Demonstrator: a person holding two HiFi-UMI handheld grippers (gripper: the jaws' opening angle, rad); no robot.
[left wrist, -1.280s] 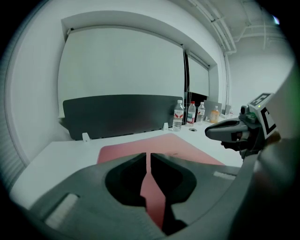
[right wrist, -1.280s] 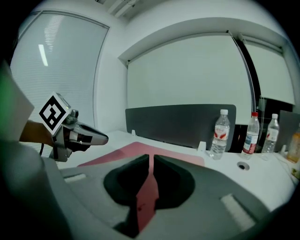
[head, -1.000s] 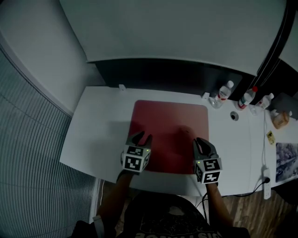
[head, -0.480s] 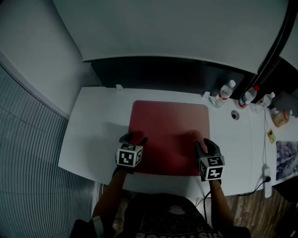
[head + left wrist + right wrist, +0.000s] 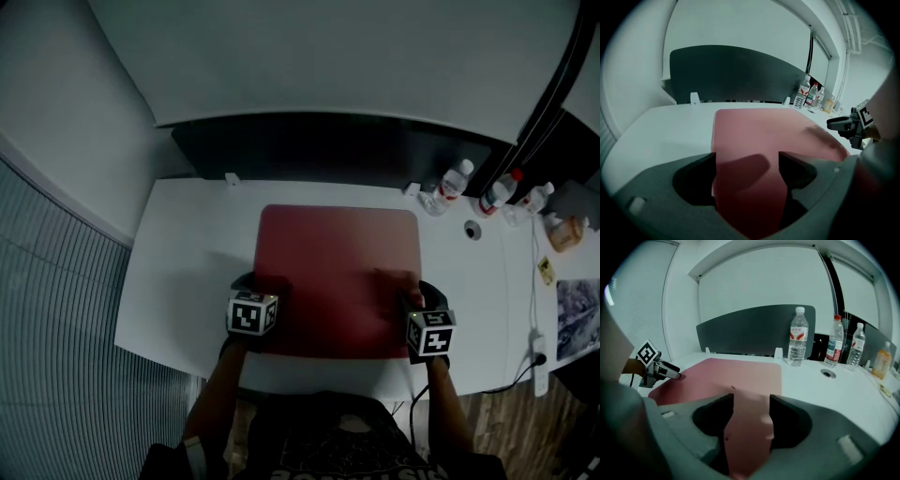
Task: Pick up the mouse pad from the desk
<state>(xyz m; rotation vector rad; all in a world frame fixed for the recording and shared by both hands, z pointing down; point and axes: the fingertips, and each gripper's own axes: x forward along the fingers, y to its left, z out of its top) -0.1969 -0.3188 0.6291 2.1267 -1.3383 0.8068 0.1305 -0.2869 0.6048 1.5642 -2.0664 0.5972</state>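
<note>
White desk, red mouse pad, dark partition

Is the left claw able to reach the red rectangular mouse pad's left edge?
Probably yes: the left claw, its jaws just opening, stands at the left edge of the red mouse pad; nothing blocks it.

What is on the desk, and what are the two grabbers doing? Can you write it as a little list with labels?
desk: white, long
mouse pad: red, lying flat mid-desk
left gripper: over the pad's near left corner; jaws open, have just been opening; pad shows in the gap, not pinched
right gripper: over the pad's near right corner; jaws open, have just been opening; pad shows in the gap, not pinched
bottles: three, far right of the desk
picked up: not yet
</note>
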